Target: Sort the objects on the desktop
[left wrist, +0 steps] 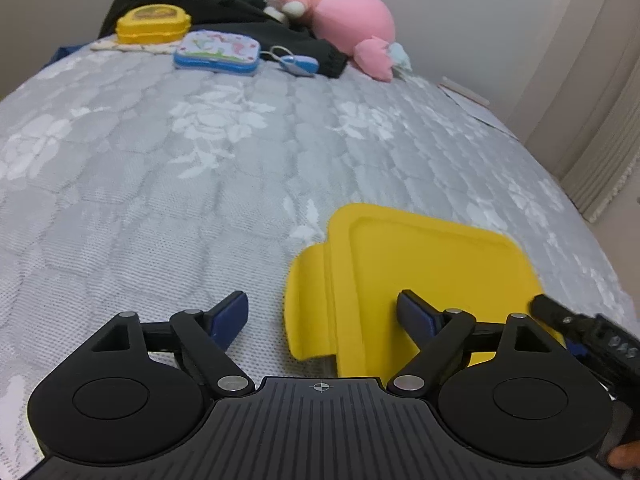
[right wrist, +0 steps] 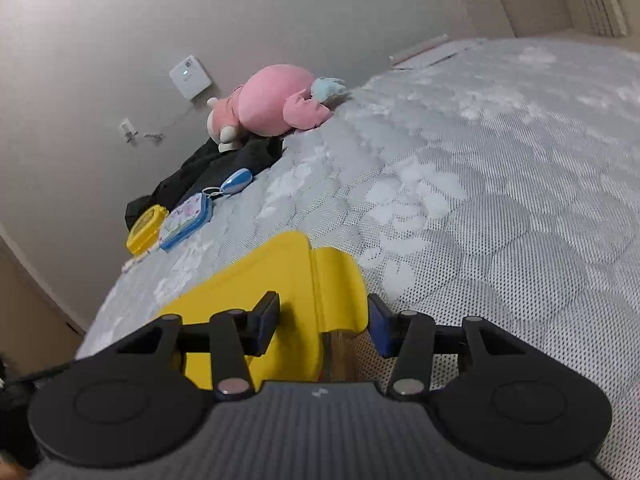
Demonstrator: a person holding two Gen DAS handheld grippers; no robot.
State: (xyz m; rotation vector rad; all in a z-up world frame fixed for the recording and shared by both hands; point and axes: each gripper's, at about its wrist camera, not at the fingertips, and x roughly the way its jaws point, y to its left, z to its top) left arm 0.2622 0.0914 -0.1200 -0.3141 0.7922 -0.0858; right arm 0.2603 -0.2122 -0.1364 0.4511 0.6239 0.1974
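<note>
Indoors: grey floral mattress (left wrist: 200, 184), pale wall (right wrist: 100, 40); left claw (left wrist: 322, 316) agape, right claw (right wrist: 322, 320) straddling yellow lid (right wrist: 248, 276), grip unclear.

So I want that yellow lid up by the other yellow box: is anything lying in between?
Nothing visible: bare mattress lies between the yellow lid and the yellow box.

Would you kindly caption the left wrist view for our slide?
Open left claw beside a yellow lid on the bed, with the right claw at its edge.
</note>
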